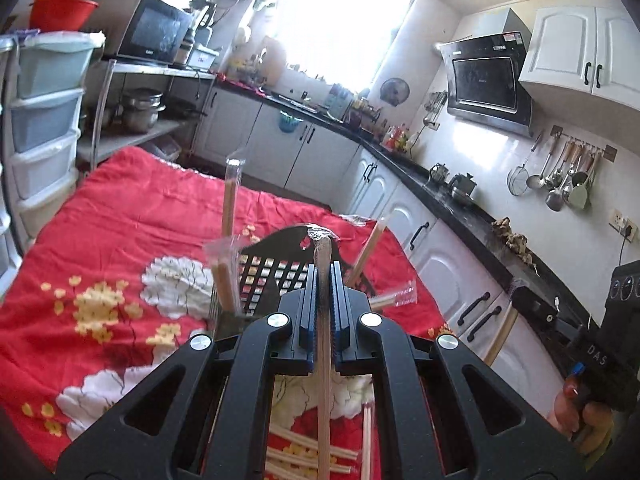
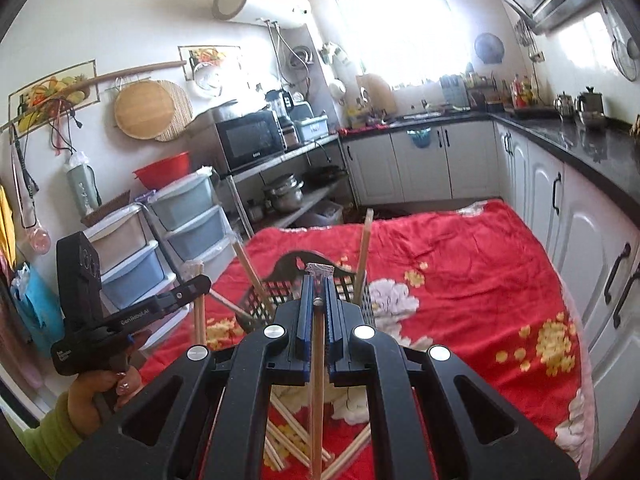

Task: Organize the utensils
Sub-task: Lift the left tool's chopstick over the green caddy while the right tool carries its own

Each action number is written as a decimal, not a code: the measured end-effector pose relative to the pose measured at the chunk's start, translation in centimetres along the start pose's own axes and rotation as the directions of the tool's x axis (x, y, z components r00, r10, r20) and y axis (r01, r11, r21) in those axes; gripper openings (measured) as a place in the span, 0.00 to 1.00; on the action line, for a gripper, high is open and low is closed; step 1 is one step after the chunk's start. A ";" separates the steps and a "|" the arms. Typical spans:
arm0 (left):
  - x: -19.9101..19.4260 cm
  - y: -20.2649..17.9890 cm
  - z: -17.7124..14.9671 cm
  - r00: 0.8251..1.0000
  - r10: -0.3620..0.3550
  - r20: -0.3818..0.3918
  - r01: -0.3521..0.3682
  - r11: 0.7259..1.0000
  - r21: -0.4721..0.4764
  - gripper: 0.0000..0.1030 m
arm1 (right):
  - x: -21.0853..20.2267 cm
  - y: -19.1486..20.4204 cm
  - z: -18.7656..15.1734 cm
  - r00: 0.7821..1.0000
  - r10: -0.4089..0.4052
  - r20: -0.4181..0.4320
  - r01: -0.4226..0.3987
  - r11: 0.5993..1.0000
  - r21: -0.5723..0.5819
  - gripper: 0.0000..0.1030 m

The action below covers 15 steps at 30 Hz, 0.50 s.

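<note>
A home kitchen: white cabinets [image 2: 448, 160] under a black bench [image 2: 580, 144], microwave [image 2: 250, 140] on a rack, range hood [image 1: 484, 80], ladles [image 1: 560, 176] hung on the right wall.

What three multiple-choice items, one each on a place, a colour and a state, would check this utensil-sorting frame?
1. Where do the loose wrapped chopsticks lie?
A. on the black counter
B. on the cloth below the grippers
C. in a drawer

2. What colour is the basket that some chopsticks stand in?
A. black
B. white
C. blue

3. How is the left gripper?
A. open and empty
B. shut on a wrapped chopstick pair
C. shut on a spoon

Answers: 1 B, the sticks lie scattered on the red floral cloth; 2 A, its perforated wall is black in both views; 3 B, its jaws pinch the wrapped chopstick pair, as the right gripper does its own.
</note>
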<state>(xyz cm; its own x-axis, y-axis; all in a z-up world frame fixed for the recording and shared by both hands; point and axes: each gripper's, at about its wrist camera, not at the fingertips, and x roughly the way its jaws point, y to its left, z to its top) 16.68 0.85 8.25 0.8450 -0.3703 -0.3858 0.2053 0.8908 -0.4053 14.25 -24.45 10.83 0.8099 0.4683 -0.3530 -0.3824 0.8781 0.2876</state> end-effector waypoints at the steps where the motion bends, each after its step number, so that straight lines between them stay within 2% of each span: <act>1: 0.0 -0.1 0.2 1.000 0.001 0.006 -0.001 1.000 0.003 0.03 | 0.0 0.2 0.3 1.000 0.000 0.008 0.000 1.000 -0.003 0.05; 15: -0.5 -1.6 3.3 0.995 0.010 0.100 -0.014 0.999 0.038 0.03 | -0.3 1.1 3.1 0.996 -0.002 0.092 0.006 0.999 -0.044 0.05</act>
<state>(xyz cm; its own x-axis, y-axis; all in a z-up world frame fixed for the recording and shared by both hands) 17.58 0.52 11.83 0.8922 -0.3329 -0.3053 0.2118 0.9053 -0.3681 14.94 -23.92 14.04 0.8482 0.4556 -0.2700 -0.3969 0.8844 0.2455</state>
